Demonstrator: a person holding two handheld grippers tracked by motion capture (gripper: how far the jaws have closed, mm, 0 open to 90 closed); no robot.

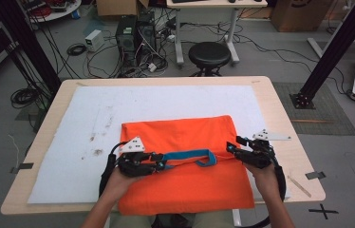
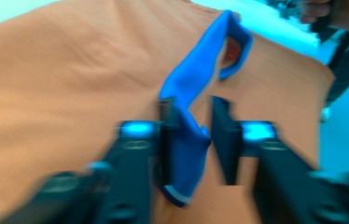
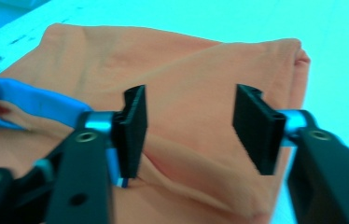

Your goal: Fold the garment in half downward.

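An orange shirt (image 1: 185, 137) lies folded on the white sheet, its blue collar (image 1: 190, 156) running left to right across the middle. My left gripper (image 1: 162, 165) sits at the collar's left end. In the left gripper view the blue collar (image 2: 191, 88) passes between the jaws of the left gripper (image 2: 193, 135) and lies against one pad, with a gap to the other, so it is open. My right gripper (image 1: 231, 146) is at the shirt's right edge. In the right gripper view the right gripper (image 3: 189, 121) stands wide open over a raised orange fold (image 3: 196, 163).
A white sheet (image 1: 95, 123) covers most of the wooden table (image 1: 280, 118). The shirt's near edge reaches the table's front edge. A black stool (image 1: 209, 54), computer towers (image 1: 135, 33) and cables are on the floor beyond the table.
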